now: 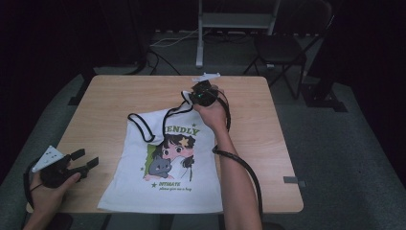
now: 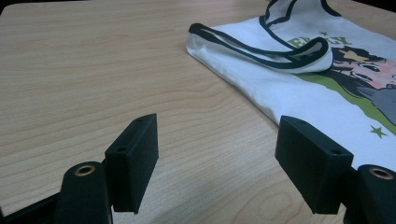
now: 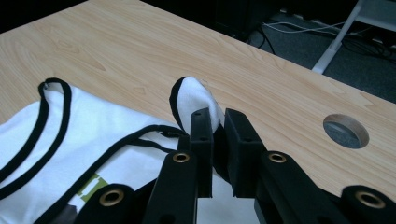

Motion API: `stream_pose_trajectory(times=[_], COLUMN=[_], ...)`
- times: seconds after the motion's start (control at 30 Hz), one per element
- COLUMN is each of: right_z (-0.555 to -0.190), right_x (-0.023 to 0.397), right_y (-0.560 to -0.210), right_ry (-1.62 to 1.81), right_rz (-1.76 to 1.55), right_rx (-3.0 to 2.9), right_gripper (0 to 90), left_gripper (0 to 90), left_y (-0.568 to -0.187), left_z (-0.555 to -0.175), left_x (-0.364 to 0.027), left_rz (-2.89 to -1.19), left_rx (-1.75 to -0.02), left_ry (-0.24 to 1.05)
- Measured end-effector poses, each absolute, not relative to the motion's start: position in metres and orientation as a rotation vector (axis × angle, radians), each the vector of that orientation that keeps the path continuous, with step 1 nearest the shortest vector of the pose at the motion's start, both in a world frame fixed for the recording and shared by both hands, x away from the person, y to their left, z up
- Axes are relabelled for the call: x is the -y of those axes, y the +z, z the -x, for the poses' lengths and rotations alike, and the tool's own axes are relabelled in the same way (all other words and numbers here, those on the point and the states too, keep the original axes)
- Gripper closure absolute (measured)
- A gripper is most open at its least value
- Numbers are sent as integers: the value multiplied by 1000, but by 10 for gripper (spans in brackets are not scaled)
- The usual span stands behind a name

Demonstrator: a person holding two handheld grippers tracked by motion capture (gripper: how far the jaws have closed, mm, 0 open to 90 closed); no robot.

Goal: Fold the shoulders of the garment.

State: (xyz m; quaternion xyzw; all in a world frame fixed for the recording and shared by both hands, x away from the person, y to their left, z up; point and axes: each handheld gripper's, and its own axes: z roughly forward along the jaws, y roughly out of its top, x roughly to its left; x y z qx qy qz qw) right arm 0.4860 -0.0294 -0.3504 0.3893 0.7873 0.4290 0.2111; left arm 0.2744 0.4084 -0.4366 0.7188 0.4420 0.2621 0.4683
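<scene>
A white sleeveless shirt point(image 1: 165, 165) with black trim and a cartoon print lies on the wooden table point(image 1: 105, 110). My right gripper point(image 1: 191, 97) is shut on the shirt's right shoulder strap point(image 3: 194, 100), lifted a little off the table at the shirt's far end. White fabric with black edging pokes up between the closed jaws of that right gripper point(image 3: 218, 133). My left gripper point(image 1: 85, 159) rests near the table's front left corner, open and holding nothing. In its own view the left gripper point(image 2: 217, 163) points across bare wood toward the shirt point(image 2: 289, 84), which lies just past its right jaw.
A round cable hole point(image 3: 345, 130) is cut in the table beyond the right gripper. A folding chair point(image 1: 282, 48) and a metal stand point(image 1: 201, 33) with floor cables stand behind the table. A small dark tab point(image 1: 293, 180) sits at the table's right edge.
</scene>
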Motion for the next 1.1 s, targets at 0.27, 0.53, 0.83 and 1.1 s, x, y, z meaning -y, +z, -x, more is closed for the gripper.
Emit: stream_pose_trajectory(times=[0.27, 0.53, 0.83, 1.1], right_z=[-479, -471, -463, -458], right_x=[26, 29, 28, 27], right_y=[-350, -350, -354, -357], right_ry=[1195, 1208, 1210, 1215], right_rz=[-1063, -1061, -1039, -1033], right_rx=[-2190, -2190, -2203, -2212], right_gripper=[820, 820, 818, 817], left_gripper=[297, 297, 297, 297], left_y=[-437, -437, -437, -437], left_z=[-274, -275, -274, -275], left_x=[-408, -408, -407, -407], left_rz=[-1770, -1768, -1776, -1778], left_rx=[-1082, -1090, -1090, -1089], left_ry=[658, 657, 666, 666])
